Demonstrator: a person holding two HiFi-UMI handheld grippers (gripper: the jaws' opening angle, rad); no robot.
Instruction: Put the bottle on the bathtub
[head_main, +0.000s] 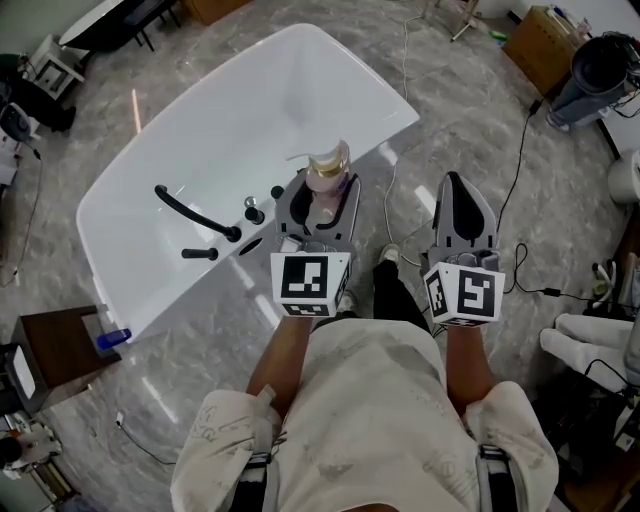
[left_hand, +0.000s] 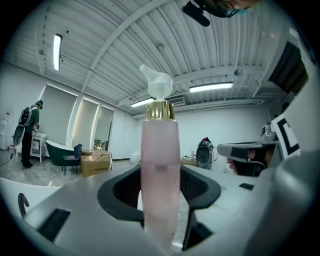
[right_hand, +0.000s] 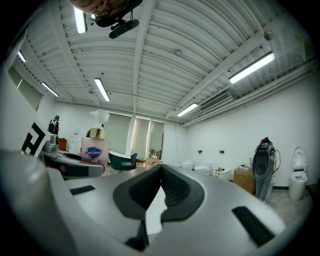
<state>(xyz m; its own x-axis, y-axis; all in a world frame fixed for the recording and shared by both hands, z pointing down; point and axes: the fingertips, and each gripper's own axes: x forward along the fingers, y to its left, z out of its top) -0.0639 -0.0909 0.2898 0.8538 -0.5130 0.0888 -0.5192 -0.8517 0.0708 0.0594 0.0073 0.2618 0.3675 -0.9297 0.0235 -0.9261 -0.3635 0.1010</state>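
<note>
Left hand-held gripper (head_main: 325, 192) clamped on bottle (head_main: 328, 165), right hand-held gripper (head_main: 458, 188) closed, empty; seat base flat on bathtub (head_main: 200, 130) rim before release

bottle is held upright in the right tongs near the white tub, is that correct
Not quite. The bottle is upright near the white tub, but it is the left tongs that hold it, as the left gripper view shows. The right tongs are shut with nothing between them.

Bare bathtub rim (head_main: 388, 128) ahead — black faucet (head_main: 195, 212) and knobs (head_main: 255, 213) leftward
</note>
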